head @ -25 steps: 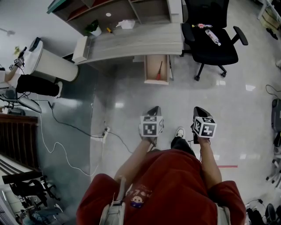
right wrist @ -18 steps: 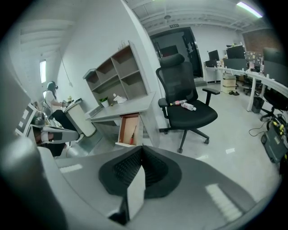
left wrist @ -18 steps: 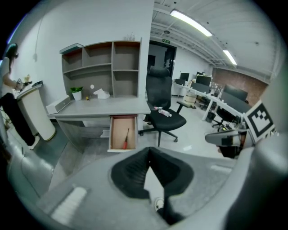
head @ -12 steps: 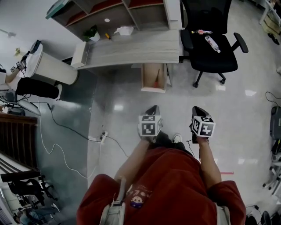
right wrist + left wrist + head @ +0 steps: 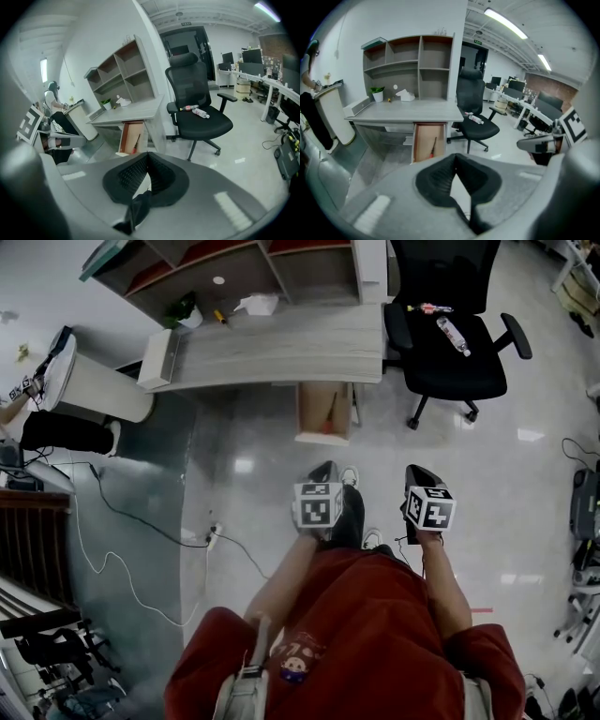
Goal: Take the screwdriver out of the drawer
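The wooden drawer (image 5: 323, 414) stands pulled out under the grey desk (image 5: 272, 348). A red-handled screwdriver (image 5: 433, 146) lies inside it, also showing in the right gripper view as the screwdriver (image 5: 136, 141). My left gripper (image 5: 325, 469) and right gripper (image 5: 418, 472) are held side by side over the floor, well short of the drawer. Both point toward the desk. The left gripper (image 5: 456, 158) is shut and empty. The right gripper (image 5: 147, 156) also has its pads together with nothing between them.
A black office chair (image 5: 450, 329) with a bottle (image 5: 453, 335) on its seat stands right of the drawer. A shelf unit (image 5: 244, 268) sits on the desk. A power strip (image 5: 214, 535) and its cable lie on the floor at left. A white bin (image 5: 89, 385) stands left of the desk.
Both grippers have advanced together toward the desk as the person walks. The drawer sits nearer to them in the head view. Both stay shut.
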{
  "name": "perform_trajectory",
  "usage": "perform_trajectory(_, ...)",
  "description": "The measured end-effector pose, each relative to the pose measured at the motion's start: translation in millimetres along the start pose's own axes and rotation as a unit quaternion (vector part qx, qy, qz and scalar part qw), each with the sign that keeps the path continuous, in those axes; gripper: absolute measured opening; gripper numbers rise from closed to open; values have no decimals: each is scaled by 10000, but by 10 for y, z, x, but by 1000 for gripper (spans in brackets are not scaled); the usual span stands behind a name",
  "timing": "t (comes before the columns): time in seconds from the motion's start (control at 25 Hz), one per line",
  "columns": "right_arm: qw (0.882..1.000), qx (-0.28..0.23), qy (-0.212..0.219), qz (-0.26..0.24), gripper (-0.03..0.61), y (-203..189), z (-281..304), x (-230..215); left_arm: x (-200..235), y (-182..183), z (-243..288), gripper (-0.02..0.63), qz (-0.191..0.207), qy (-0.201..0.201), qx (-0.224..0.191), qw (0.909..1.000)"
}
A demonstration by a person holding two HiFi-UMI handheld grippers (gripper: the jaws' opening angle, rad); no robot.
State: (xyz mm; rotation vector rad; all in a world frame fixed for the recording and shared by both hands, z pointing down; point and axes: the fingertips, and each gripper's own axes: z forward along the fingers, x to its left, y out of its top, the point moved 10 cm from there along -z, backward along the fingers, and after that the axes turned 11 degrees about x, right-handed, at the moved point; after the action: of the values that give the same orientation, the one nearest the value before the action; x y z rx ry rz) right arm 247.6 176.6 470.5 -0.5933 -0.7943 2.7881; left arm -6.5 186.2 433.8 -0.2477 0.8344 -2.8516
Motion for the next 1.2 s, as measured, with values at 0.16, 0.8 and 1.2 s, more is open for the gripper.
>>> perform_trajectory(0.16, 10000, 9, -25, -6, 2, 304, 226, 9, 189, 276, 232, -2, 33, -27, 38, 10000)
perform_trajectory(0.8, 9994, 61, -294, -193, 2, 1828, 1045, 302, 1145, 1561, 925, -2, 354, -353, 58, 9987)
perform_trajectory(1.2, 9987, -58, -313, 410, 2, 2255, 1459, 251, 1564, 2028, 1377, -2, 611, -601, 202, 9961)
